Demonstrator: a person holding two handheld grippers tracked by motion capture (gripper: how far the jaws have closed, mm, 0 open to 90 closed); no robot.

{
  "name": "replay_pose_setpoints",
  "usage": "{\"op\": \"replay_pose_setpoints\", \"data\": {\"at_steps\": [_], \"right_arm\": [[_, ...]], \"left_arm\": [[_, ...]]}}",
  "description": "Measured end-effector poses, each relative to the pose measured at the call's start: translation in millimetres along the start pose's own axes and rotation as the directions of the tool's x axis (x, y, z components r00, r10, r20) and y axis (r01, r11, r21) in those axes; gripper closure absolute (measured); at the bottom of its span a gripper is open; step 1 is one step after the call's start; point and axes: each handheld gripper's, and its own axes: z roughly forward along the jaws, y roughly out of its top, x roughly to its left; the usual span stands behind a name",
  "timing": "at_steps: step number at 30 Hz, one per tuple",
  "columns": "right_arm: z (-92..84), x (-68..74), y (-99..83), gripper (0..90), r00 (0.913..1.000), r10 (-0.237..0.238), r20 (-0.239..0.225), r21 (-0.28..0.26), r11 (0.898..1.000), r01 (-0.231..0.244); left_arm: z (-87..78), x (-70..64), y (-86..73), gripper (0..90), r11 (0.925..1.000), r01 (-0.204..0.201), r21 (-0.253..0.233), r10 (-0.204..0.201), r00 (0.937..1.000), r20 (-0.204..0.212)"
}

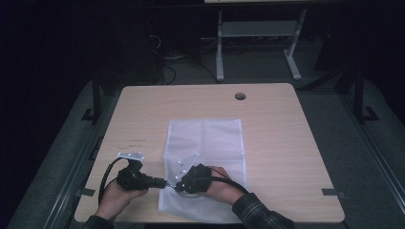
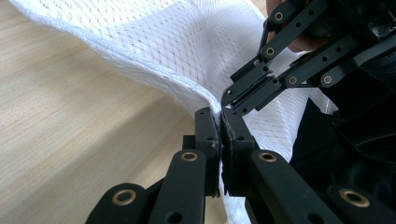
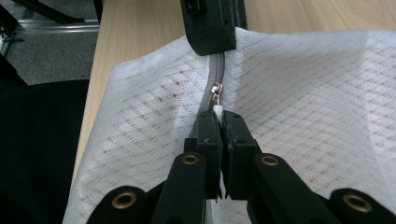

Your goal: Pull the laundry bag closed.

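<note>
My left gripper [image 2: 220, 116] is clamped on the mesh bag [image 1: 205, 143] edge; my right gripper [image 3: 219, 119] pinches its zipper pull [image 3: 217, 111], legible in the right gripper view.

Ahead of the claws, past the far edge of the light wooden table [image 1: 286, 143] with its round cable hole [image 1: 240, 96], grey carpet [image 1: 258, 71] meets a white-legged desk frame [image 1: 258, 33] in a dark room.

White mesh cloth bag [image 1: 205, 143] – metal zip slider [image 3: 216, 88] – on matt wood-grain table [image 1: 286, 129].
</note>
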Motion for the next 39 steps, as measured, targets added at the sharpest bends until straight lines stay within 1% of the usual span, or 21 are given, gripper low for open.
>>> {"op": "replay_pose_setpoints", "data": {"at_steps": [3,4,7,13,14,16,18,21,26,31,36,38,39], "right_arm": [[1.6,0.1,-0.5,86.1,1.0,-0.004,0.001,0.009,1.0,0.004],[3.0,0.1,-0.8,85.7,1.0,0.002,0.002,0.008,1.0,-0.002],[8.2,0.7,-0.6,84.3,1.0,-0.004,0.007,0.014,1.0,0.004],[11.7,0.0,-0.3,80.1,0.9999,0.001,0.011,0.009,1.0,-0.001],[12.3,-0.2,0.0,80.2,0.9999,-0.001,0.01,0.007,1.0,0.001],[12.9,0.0,0.5,80.9,0.9999,-0.003,0.012,0.009,1.0,0.003],[15.0,0.8,1.4,85.4,1.0,-0.003,0.008,0.01,1.0,0.003],[15.4,1.5,1.7,86.2,0.9999,-0.012,0.011,0.013,1.0,0.012],[12.5,1.0,1.3,86.7,1.0,-0.003,0.0,0.021,1.0,0.003],[8.3,1.5,0.6,86.8,1.0,-0.008,-0.002,0.029,1.0,0.008],[6.3,1.3,-0.6,86.9,1.0,-0.007,-0.005,0.031,1.0,0.008],[6.7,1.8,-0.5,87.0,0.9999,-0.013,-0.004,0.04,0.999,0.013],[6.5,2.4,-1.0,87.0,0.9998,-0.02,-0.003,0.051,0.998,0.02]], "left_arm": [[0.3,0.5,-0.2,86.6,0.9999,0.006,-0.01,-0.006,0.9998,0.019],[0.2,0.5,-0.2,86.6,0.9999,0.007,-0.011,-0.006,0.9997,0.022],[0.5,-0.5,-0.2,86.7,0.9998,0.01,-0.015,-0.01,0.9995,0.031],[0.4,0.1,0.0,86.7,0.9996,0.015,-0.022,-0.014,0.999,0.044],[0.2,0.1,-0.2,86.7,0.9995,0.018,-0.026,-0.017,0.9986,0.05],[0.2,0.1,-0.3,86.7,0.9995,0.019,-0.027,-0.018,0.9986,0.049],[0.2,0.0,-0.3,86.7,0.9995,0.019,-0.025,-0.017,0.9984,0.053],[0.0,0.1,-0.5,86.6,0.9996,0.017,-0.024,-0.015,0.9986,0.052],[-0.7,-0.2,-0.7,86.7,0.9998,0.013,-0.017,-0.012,0.9995,0.029],[-0.9,0.4,-1.3,86.7,0.9999,0.012,-0.007,-0.011,0.9997,0.021],[-2.3,0.6,-2.0,86.7,0.9998,0.016,-0.009,-0.016,0.9996,0.025],[-2.3,0.5,-2.3,86.7,0.9999,0.016,-0.005,-0.016,0.9997,0.02],[-4.4,1.5,-2.8,86.7,0.9997,0.021,-0.013,-0.02,0.9996,0.019]]}}
